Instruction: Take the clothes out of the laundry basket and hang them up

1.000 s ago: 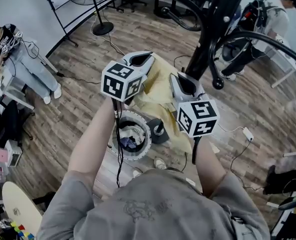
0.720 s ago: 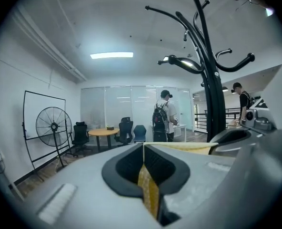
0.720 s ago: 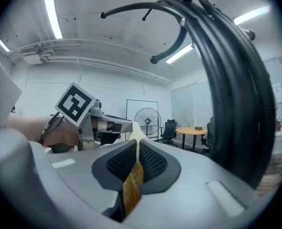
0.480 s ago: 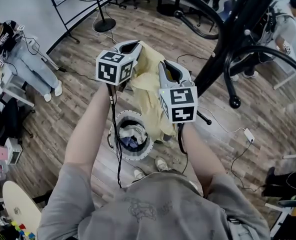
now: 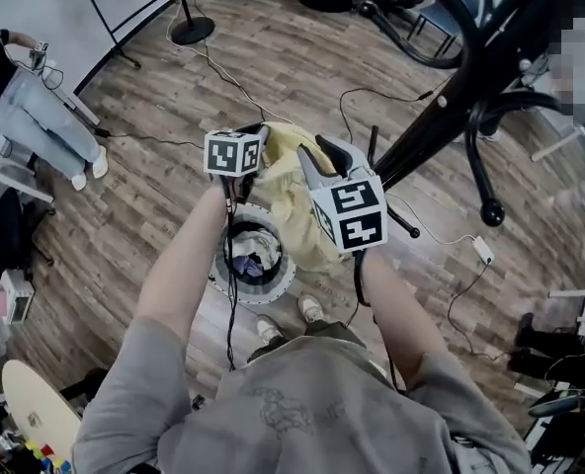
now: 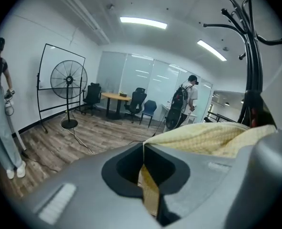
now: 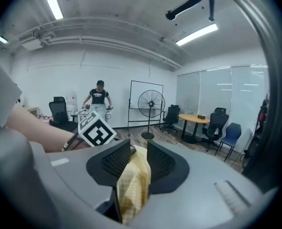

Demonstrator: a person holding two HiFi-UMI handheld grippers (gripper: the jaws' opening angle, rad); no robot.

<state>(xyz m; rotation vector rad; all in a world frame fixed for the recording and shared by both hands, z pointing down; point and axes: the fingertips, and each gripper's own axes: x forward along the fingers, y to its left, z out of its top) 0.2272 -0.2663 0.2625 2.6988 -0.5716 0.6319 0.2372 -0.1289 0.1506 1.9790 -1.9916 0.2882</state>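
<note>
At the head view's 10 o'clock a person (image 5: 21,107) stands by a desk, and a fan stand (image 5: 191,30) sits on the wood floor (image 5: 125,215) near 11 o'clock.

The left gripper (image 6: 144,149) is clenched on the cloth (image 5: 288,181). Its own view shows the two jaws pressed together with a thin yellow fold pinched in the seam. More of the cloth is bunched over the gripper body toward 2 o'clock. Behind it in that view a fan (image 6: 68,80) stands at 10 o'clock and a round table (image 6: 115,97) with chairs sits farther back.

The basket (image 5: 273,289) stands on the floor at 6 o'clock from the left gripper's marker cube, just inside the left forearm. It is upright, with mixed clothes (image 5: 248,265) lying in it. The yellow cloth hangs in the air between the two grippers. Its lower edge drops toward the basket's 2 o'clock rim; whether it touches I cannot tell.

The right gripper (image 7: 138,151) has just been opening. Its ribbed pads stand apart with a loose wad of the cloth between them, filling the gap rather than being squeezed.

The black rack (image 5: 451,97) rises at 2 o'clock from the right gripper, its curved arms spreading over the floor. A white block (image 5: 482,251) on a cable lies at 3 o'clock.
</note>
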